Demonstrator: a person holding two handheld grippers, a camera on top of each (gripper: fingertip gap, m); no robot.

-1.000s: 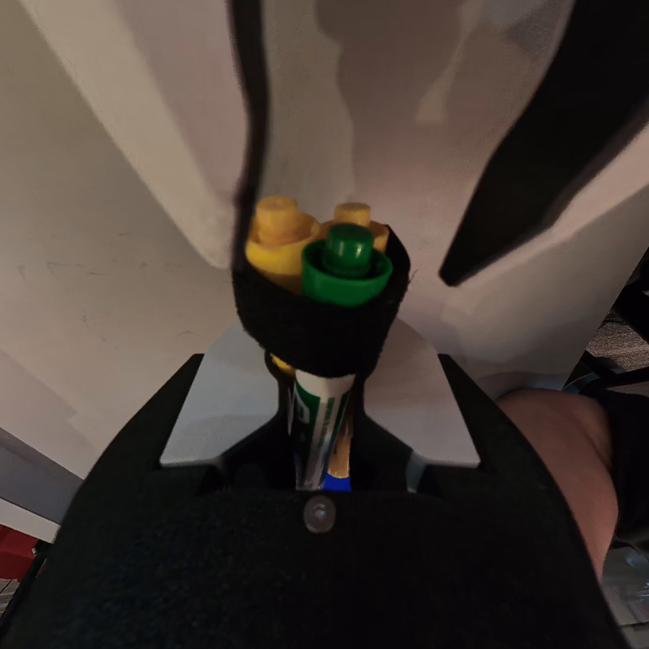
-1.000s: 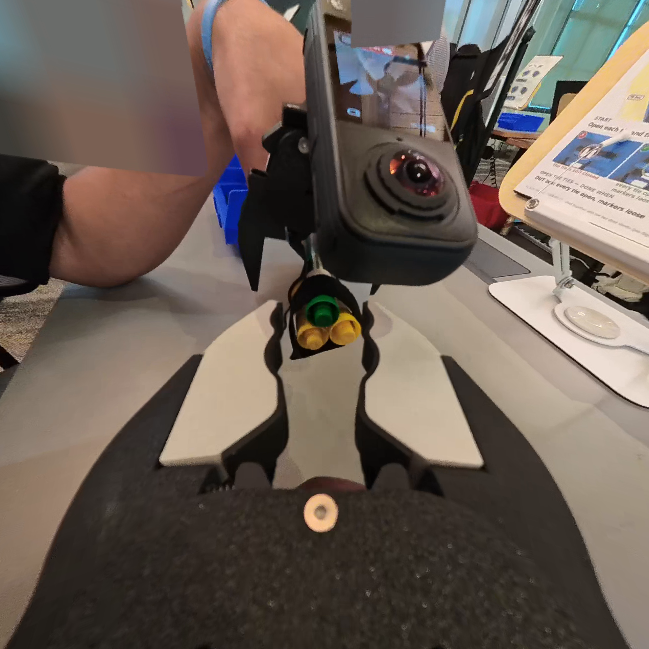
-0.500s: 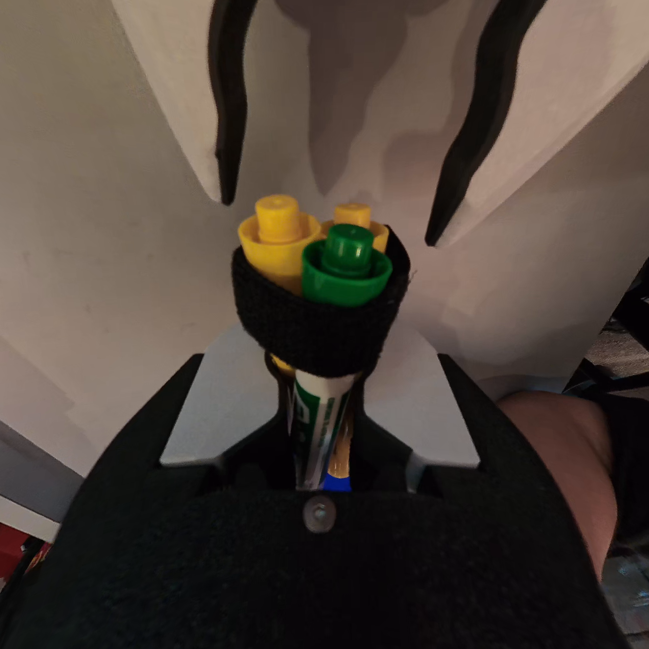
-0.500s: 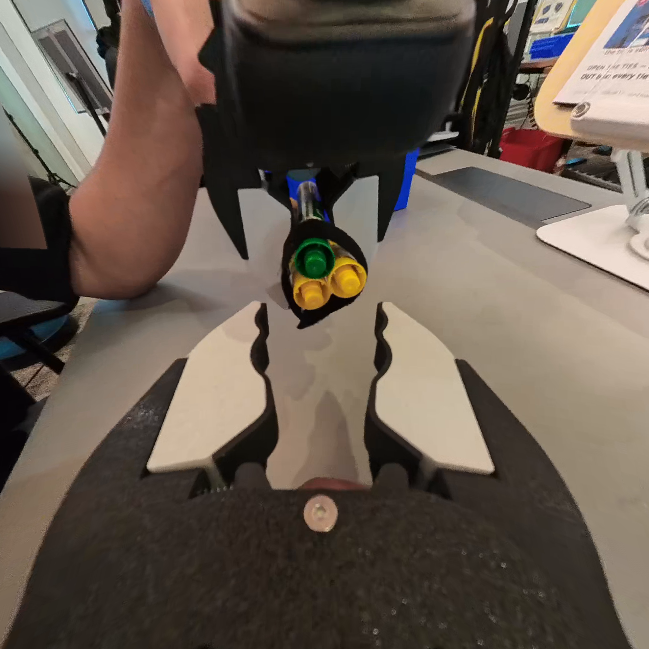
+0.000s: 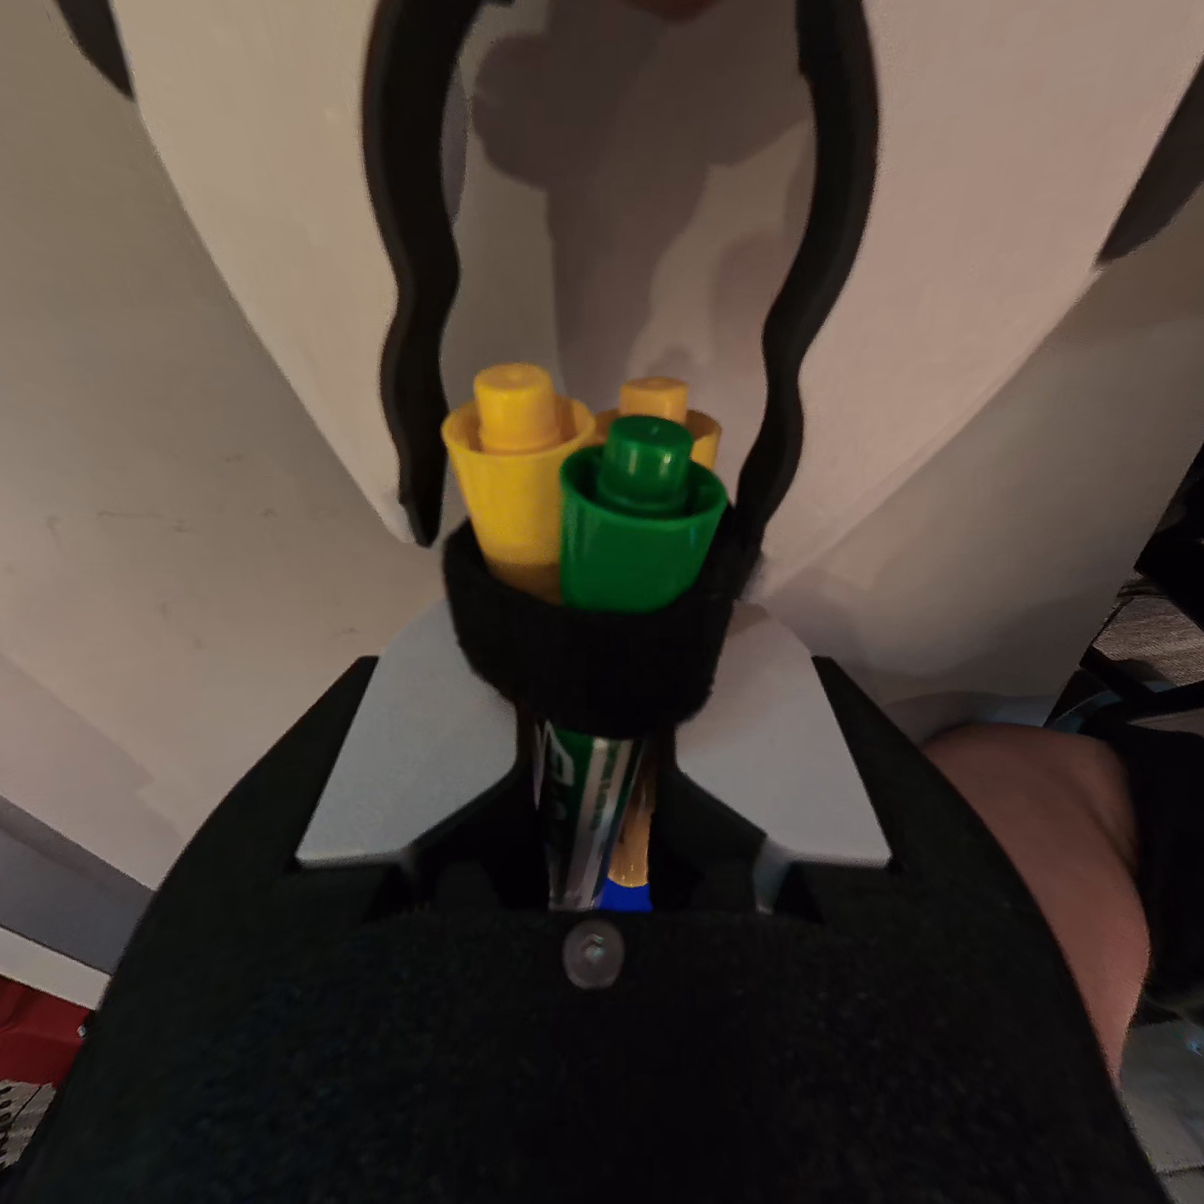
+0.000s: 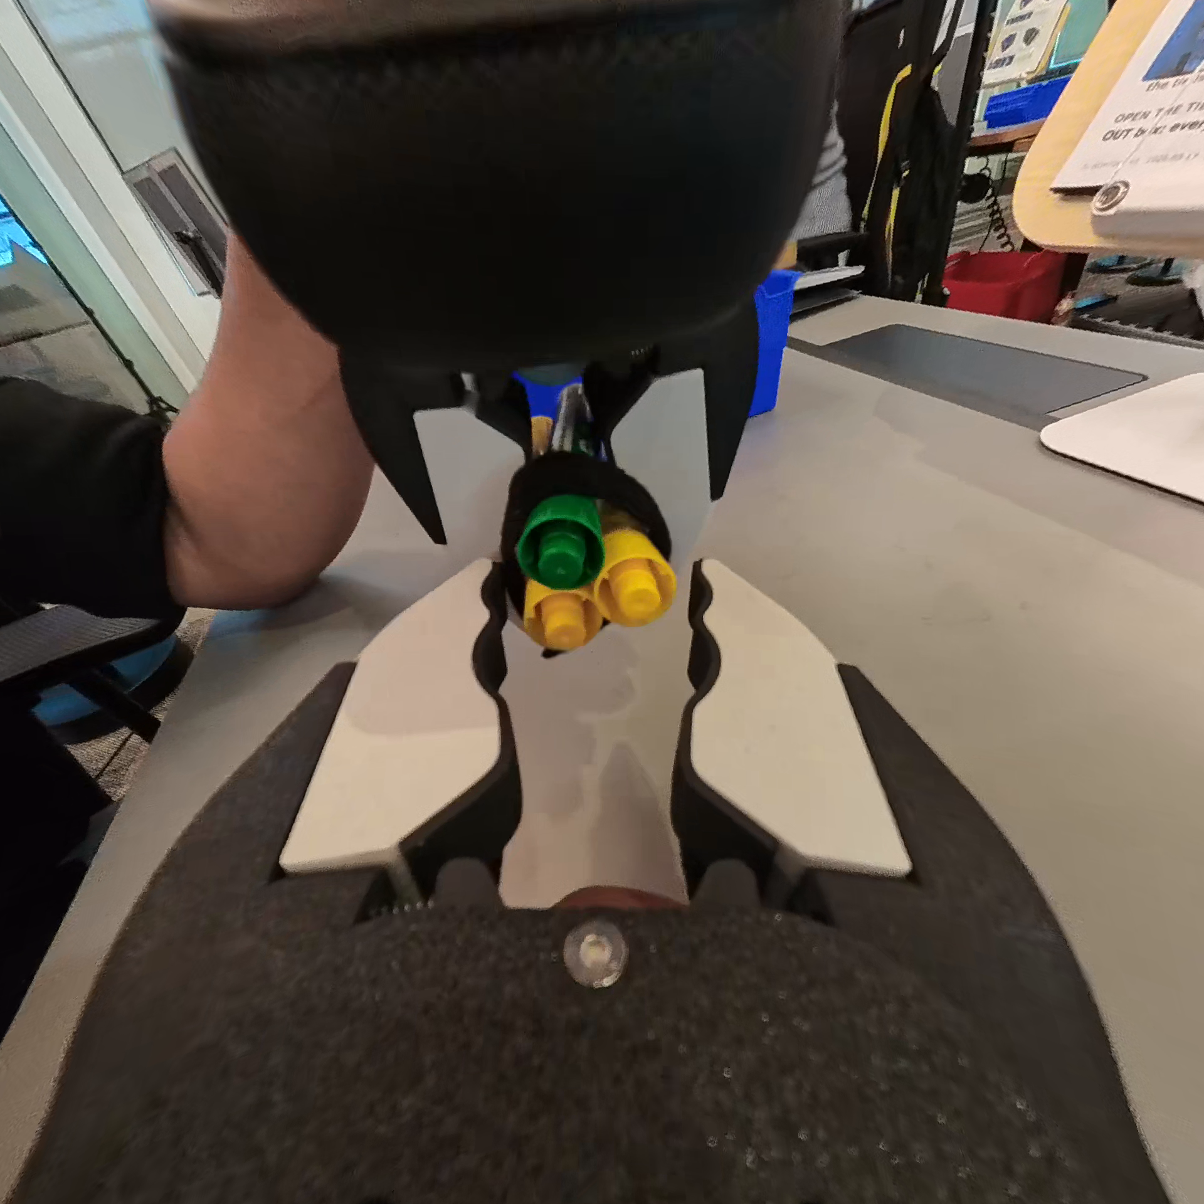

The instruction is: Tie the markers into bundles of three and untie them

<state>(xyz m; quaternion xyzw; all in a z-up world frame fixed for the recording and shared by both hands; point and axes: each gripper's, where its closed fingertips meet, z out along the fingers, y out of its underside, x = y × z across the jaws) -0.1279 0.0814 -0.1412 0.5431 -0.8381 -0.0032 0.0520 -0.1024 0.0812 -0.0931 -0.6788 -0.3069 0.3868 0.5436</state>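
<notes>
Markers [image 5: 586, 515], one green and two yellow, sit strapped in a black band [image 5: 586, 645], clamped by the left gripper [image 5: 589, 703]; the right gripper [image 6: 596, 586], spread wide, flanks their caps and may snag the band unevenly, apparently pulling the bundle askew

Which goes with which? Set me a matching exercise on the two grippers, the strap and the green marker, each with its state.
1. left gripper
2. right gripper
3. black strap
4. green marker

a. wrapped round three markers
b. open, jaws either side of the caps
c. capped, beside two yellow markers
d. shut on the marker bundle

Pairs: 1-d, 2-b, 3-a, 4-c.
</notes>
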